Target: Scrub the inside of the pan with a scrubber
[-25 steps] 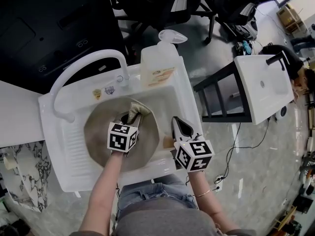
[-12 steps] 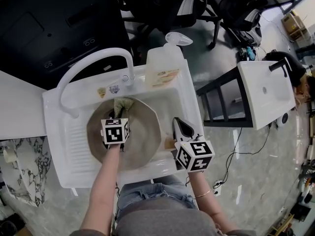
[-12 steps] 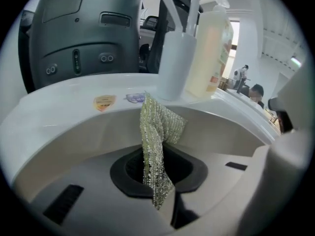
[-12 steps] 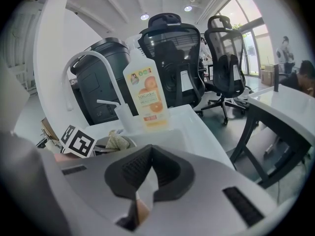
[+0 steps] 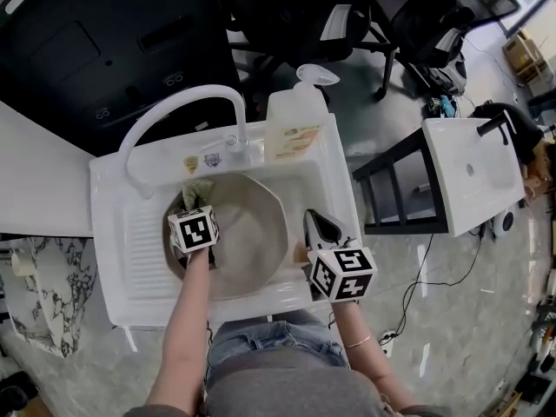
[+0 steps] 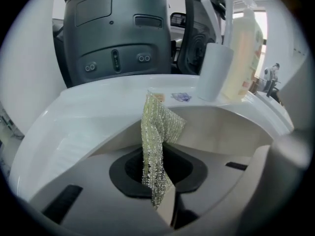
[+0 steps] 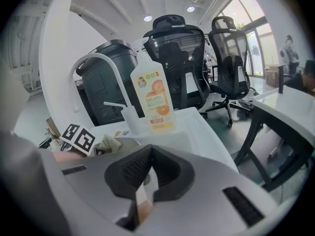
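Left gripper [image 6: 160, 200] is clamped on the mesh scrubber [image 6: 156, 132], holding it at the far-left inner edge of the pan [image 5: 248, 241], which sits in the white sink [image 5: 113, 259]. Right gripper [image 5: 314, 222] is at the pan's right rim, jaws pinched on what looks like its handle [image 5: 299, 252].

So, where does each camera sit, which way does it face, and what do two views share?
Head view: on the person's head, facing down at sink and pan; forearms, left gripper, right gripper show.
Left gripper view: on that gripper, facing across the sink; jaws shut on scrubber.
Right gripper view: on that gripper, facing the soap bottle; jaws on pan handle.
Shared: both gripper views show that bottle.
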`<state>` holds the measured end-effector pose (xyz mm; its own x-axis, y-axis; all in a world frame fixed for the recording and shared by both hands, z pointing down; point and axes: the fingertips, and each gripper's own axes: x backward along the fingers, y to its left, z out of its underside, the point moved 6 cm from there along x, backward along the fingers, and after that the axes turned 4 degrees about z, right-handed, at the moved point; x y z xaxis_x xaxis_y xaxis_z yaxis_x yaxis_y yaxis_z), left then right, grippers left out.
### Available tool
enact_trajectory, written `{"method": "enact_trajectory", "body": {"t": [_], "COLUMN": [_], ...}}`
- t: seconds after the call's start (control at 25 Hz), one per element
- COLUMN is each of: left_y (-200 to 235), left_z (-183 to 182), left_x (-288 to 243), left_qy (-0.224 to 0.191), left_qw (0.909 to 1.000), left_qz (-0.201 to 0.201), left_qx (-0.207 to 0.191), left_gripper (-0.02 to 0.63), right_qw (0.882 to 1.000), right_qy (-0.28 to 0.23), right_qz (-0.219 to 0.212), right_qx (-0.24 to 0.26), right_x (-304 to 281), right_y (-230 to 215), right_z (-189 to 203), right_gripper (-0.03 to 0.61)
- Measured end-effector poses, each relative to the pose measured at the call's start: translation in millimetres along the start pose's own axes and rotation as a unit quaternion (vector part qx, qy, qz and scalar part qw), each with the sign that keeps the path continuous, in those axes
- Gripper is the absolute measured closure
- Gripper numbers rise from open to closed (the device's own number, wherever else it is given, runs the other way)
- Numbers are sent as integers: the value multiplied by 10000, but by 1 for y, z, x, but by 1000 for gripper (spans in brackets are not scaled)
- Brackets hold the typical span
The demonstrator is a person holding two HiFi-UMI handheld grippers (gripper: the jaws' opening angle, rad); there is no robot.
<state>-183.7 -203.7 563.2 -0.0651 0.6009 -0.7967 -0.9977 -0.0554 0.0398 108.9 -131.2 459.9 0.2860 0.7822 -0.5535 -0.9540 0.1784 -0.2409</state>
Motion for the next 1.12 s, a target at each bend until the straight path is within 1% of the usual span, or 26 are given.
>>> {"method": "enact_trajectory", "body": {"t": [0.12, 0.28, 0.4, 0.48, 0.56, 0.64, 0.68, 0.76, 0.84, 0.92, 0.96, 1.0, 1.04, 1.08, 1.12], "left_y": [8, 18, 25, 28, 26, 24, 22, 21, 20, 16, 13, 9, 5, 2, -2], "left_z": [3, 9, 18, 21, 25, 25, 22, 13, 4, -5, -10, -15, -20, -25, -29], "left_x": [11, 23, 36, 43, 54, 70, 79, 97, 108, 112, 112, 112, 112, 110, 108], "left_qy": [20, -109, -182, -270, -278, -409, -530, -730, -742, -622, -564, -532, -515, -493, -459], "left_qw": [9994, 9970, 9933, 9894, 9851, 9825, 9824, 9856, 9911, 9947, 9944, 9918, 9869, 9796, 9697], "left_qz": [-242, -594, -751, -736, -624, -435, -332, -117, 231, 702, 893, 1020, 1078, 1067, 998], "left_qx": [251, 485, 854, 1219, 1577, 1767, 1760, 1523, 1078, 418, -35, -549, -1085, -1628, -2184], "left_gripper": [551, 552, 552, 552, 552, 551, 552, 551, 552, 551, 551, 551, 551, 551, 551], "right_qw": [10000, 9998, 9995, 9993, 9991, 9988, 9987, 9985, 9985, 9985, 9985, 9986, 9986, 9987, 9988], "right_qy": [-45, -110, -123, -126, -124, -113, -109, -111, -118, -126, -131, -137, -144, -150, -156], "right_qz": [-69, -153, -230, -281, -332, -382, -403, -427, -429, -418, -409, -398, -385, -370, -351], "right_qx": [51, 112, 155, 190, 229, 273, 293, 317, 325, 330, 330, 328, 323, 314, 301], "right_x": [3, 6, 9, 11, 11, 12, 12, 12, 12, 12, 13, 13, 14, 16, 17], "right_y": [3, 9, 14, 17, 20, 24, 25, 28, 29, 30, 30, 30, 30, 30, 30], "right_z": [-2, -4, -4, -3, -3, -2, -2, -2, -3, -3, -3, -2, -2, -1, 0], "right_gripper": [568, 568, 568, 568, 568, 568, 568, 568, 568, 568, 568, 568, 568, 568, 568]}}
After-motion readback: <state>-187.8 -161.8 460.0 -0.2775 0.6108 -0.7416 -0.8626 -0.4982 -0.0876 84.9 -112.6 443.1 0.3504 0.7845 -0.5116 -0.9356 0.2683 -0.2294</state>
